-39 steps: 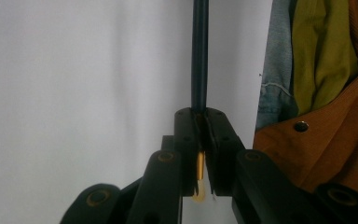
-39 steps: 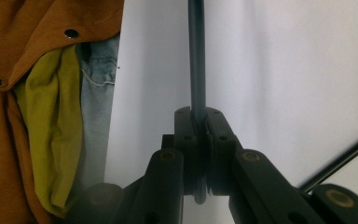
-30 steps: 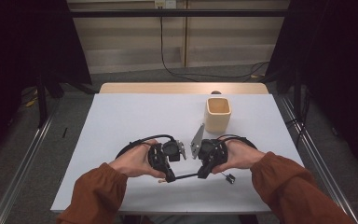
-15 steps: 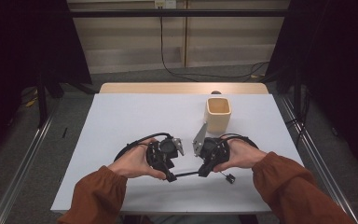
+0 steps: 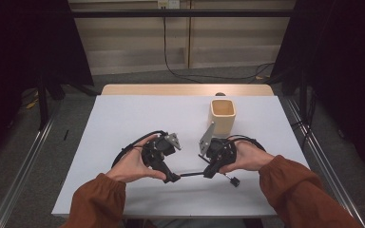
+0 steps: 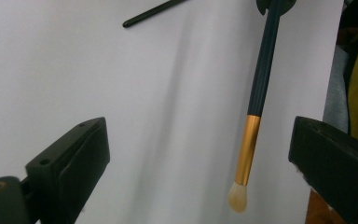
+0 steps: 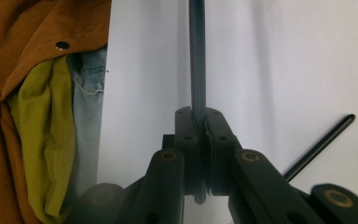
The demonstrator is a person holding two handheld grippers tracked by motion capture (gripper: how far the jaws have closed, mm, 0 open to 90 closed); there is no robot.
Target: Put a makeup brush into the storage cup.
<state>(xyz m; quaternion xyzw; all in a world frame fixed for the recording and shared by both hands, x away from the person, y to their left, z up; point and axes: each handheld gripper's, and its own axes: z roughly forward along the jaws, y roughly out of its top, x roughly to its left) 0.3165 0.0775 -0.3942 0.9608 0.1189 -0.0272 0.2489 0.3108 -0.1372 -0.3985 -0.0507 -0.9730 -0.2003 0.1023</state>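
Your right gripper (image 7: 198, 154) clamps the brush (image 6: 256, 102) near the table's (image 5: 123, 118) front edge; the left gripper's (image 6: 200, 163) jaws have just been opening, gaping around it untouched — carry it steadily to the cup (image 5: 223, 115).

Two brushes (image 6: 256, 93), one cup (image 5: 223, 116).

Brush (image 6: 256, 93): handle top cut by upper edge, left gripper view. Second dark stick (image 6: 151, 12) cut by same edge; kind unclear. High view: brush (image 5: 190, 174) only thin dark line, bristles too small to tell. Right gripper view: brush handle (image 7: 197, 60) blurred, tip beyond top edge, lower part hidden between pads.
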